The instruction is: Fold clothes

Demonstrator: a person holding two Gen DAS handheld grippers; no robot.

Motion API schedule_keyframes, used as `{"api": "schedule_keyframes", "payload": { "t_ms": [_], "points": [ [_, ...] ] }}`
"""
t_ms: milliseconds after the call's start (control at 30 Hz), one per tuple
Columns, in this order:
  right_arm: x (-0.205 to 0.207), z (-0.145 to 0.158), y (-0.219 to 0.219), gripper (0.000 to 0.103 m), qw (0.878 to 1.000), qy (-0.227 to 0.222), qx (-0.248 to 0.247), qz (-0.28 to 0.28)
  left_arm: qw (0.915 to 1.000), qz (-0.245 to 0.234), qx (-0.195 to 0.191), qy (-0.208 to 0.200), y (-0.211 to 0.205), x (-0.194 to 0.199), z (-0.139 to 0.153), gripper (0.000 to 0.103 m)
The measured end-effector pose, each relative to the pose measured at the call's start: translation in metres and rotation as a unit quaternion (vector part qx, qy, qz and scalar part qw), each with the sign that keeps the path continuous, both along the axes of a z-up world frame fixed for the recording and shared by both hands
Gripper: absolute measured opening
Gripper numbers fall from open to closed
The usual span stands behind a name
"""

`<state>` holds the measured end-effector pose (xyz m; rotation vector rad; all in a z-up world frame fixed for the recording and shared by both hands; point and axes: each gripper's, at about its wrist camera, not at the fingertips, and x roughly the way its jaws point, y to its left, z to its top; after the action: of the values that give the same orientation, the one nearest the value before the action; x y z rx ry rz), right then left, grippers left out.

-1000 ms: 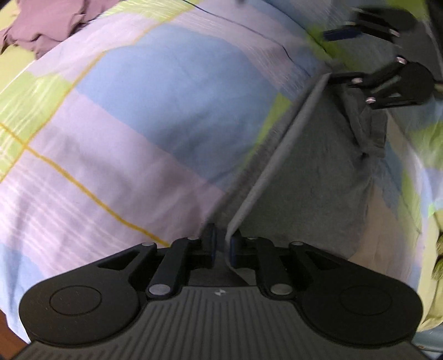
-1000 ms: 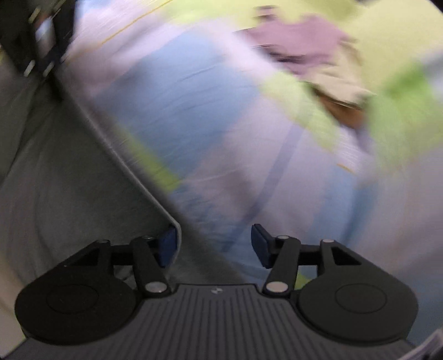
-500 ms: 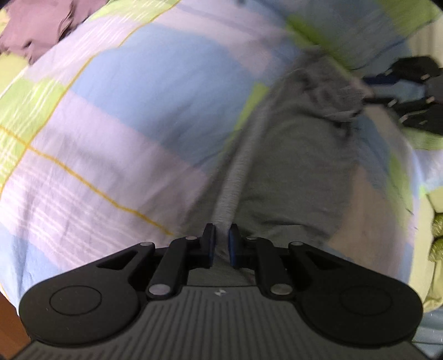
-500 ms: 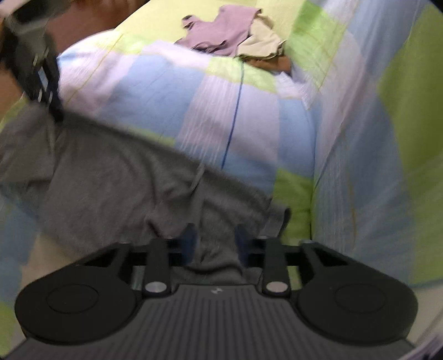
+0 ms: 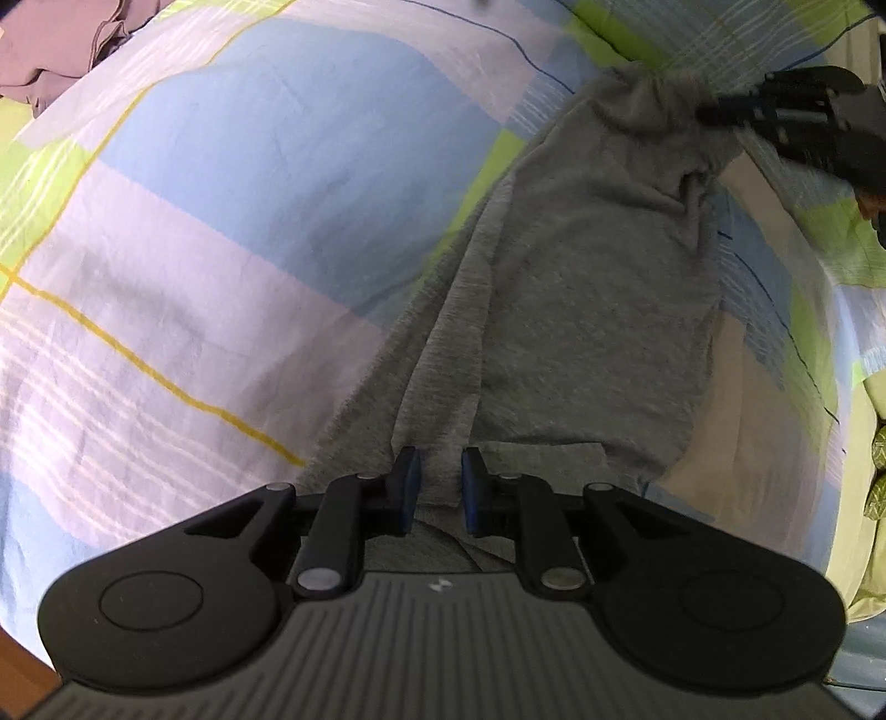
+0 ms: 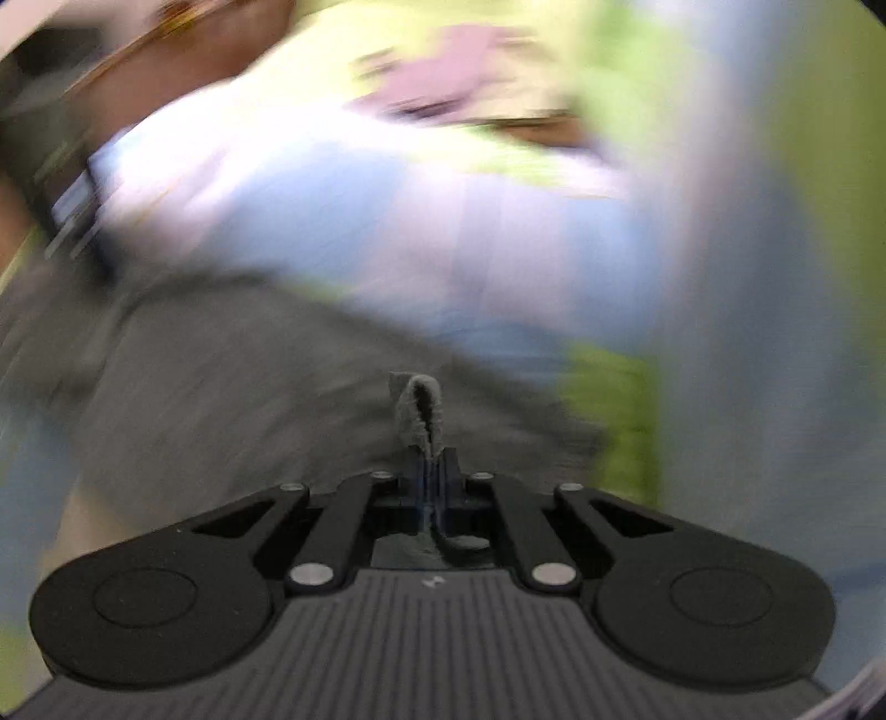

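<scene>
Left gripper: fingers stand slightly apart with a band of the grey garment running between them; pads look to bear on the bunched cloth, though I cannot be sure. Right gripper: fingers pressed together, pinching a small fold of the same grey cloth that pokes up past the tips; this view is badly smeared.

Step in hand, as I read it: both edges gripped, ready to carry over into a fold. Best done by lifting both ends together, keeping the cloth taut so no crease bunches.

Garment: grey knit, lying lengthwise on the checked bedsheet, rumpled at its far end. A mauve heap lies well apart.
</scene>
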<state>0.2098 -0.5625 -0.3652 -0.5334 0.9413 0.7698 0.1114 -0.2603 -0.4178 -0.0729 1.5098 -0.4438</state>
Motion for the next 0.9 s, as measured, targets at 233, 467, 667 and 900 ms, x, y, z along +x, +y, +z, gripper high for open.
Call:
{"api": "schedule_keyframes", "payload": {
  "t_ms": [233, 467, 667, 900],
  "points": [
    [0.032, -0.026, 0.000, 0.003, 0.991, 0.001, -0.004, -0.133, 0.9999, -0.004, -0.010, -0.002, 0.003, 0.006, -0.009, 0.018],
    [0.040, -0.038, 0.003, 0.018, 0.986, 0.025, -0.041, -0.160, 0.9995, -0.006, -0.030, 0.002, 0.011, 0.011, -0.012, 0.019],
    [0.031, -0.014, 0.011, 0.067, 0.967, -0.070, -0.054, -0.239, 0.9987, 0.003, -0.051, 0.008, 0.028, 0.013, -0.006, 0.022],
    [-0.056, 0.003, 0.034, 0.099, 0.940, -0.093, -0.037, -0.327, 0.9993, -0.010, -0.014, -0.032, 0.037, -0.004, 0.027, 0.023]
  ]
}}
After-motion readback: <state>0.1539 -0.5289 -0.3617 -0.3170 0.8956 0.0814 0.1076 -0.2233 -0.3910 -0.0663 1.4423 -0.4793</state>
